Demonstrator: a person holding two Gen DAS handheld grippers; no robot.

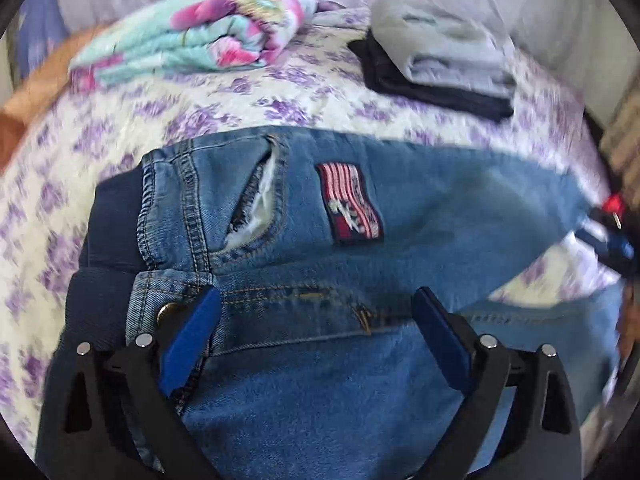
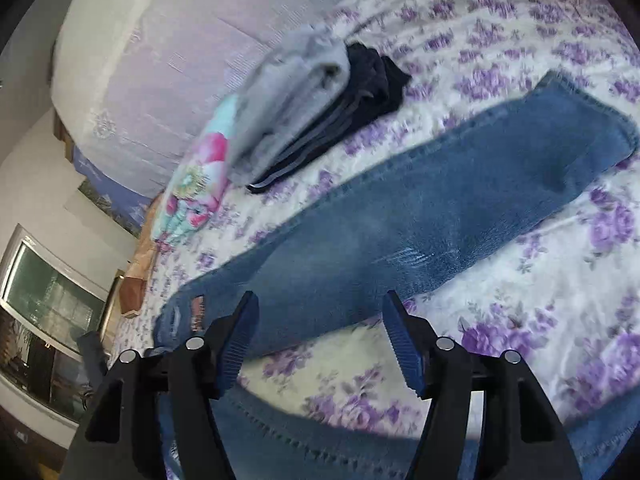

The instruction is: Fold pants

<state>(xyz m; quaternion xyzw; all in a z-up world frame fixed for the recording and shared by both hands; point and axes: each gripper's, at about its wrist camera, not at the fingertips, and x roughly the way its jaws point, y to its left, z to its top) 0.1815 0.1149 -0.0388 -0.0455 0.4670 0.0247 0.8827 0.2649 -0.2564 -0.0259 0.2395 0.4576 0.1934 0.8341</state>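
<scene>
- My left gripper (image 1: 316, 308) hangs over the jeans (image 1: 360, 248) at the fly, jaws wide apart, nothing between them.
- My right gripper (image 2: 320, 316) is also spread wide and holds nothing, above the bedspread (image 2: 520, 320) between the two legs.
- The jeans lie flat on the bed, waistband toward my left, one leg (image 2: 440, 216) stretched out to its hem.
- The bedspread is white with purple flowers.
- Behind the jeans sit a floral blanket (image 1: 200, 40) and a folded pile (image 1: 440, 68), grey on dark.
- A pale headboard (image 2: 160, 80) backs the bed; a window (image 2: 44, 296) shows at the room's side.
</scene>
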